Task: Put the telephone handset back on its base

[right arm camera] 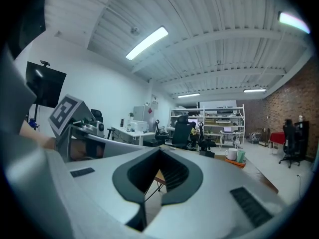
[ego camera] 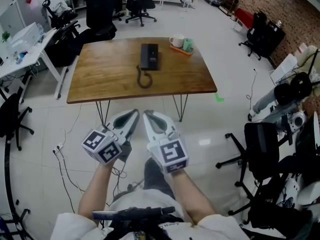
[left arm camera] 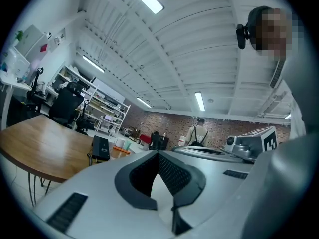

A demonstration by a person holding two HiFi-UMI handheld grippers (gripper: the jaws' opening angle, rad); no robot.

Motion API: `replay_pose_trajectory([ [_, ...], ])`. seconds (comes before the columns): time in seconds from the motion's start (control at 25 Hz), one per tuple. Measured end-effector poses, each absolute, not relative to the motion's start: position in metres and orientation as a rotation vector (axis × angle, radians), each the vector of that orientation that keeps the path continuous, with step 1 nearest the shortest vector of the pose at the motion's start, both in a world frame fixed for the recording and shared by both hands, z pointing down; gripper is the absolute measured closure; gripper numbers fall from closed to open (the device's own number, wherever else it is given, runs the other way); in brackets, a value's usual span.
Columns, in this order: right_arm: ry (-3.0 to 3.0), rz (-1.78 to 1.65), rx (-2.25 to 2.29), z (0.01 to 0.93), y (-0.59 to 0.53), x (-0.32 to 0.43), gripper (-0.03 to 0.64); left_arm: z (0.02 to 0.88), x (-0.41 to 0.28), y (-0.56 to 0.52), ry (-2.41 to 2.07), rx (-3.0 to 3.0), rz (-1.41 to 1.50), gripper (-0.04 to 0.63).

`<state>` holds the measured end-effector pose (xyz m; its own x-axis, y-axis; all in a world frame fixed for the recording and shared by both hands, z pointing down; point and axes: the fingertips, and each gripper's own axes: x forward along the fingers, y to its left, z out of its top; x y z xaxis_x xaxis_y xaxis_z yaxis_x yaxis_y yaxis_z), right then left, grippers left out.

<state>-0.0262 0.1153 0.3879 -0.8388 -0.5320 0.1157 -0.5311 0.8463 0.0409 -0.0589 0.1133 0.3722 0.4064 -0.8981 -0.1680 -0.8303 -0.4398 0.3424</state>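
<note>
My left gripper [ego camera: 131,115] and right gripper [ego camera: 149,116] hang side by side short of the counter's [ego camera: 100,86] near edge, fingers pressed together on nothing. The telephone [ego camera: 149,56] lies straight ahead, past the counter's middle, its long axis running away from me and its cord [ego camera: 144,79] looped on my side. Neither hand looks nearer. A mug [ego camera: 176,40] stands to the telephone's right, and there is bare wood on its left.

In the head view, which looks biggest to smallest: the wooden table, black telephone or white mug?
wooden table, largest
black telephone, next
white mug, smallest
Both smaller things rest on the table, so nearness barely matters.
</note>
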Motion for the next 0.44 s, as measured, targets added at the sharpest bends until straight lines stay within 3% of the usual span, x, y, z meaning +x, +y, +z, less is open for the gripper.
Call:
replay_pose_trajectory([
  [0.44,-2.864,-0.076,0.850,0.391,0.154,-0.009,0.615,0.365,-0.041,0.155,-1.497,2.488,-0.526,0.595],
])
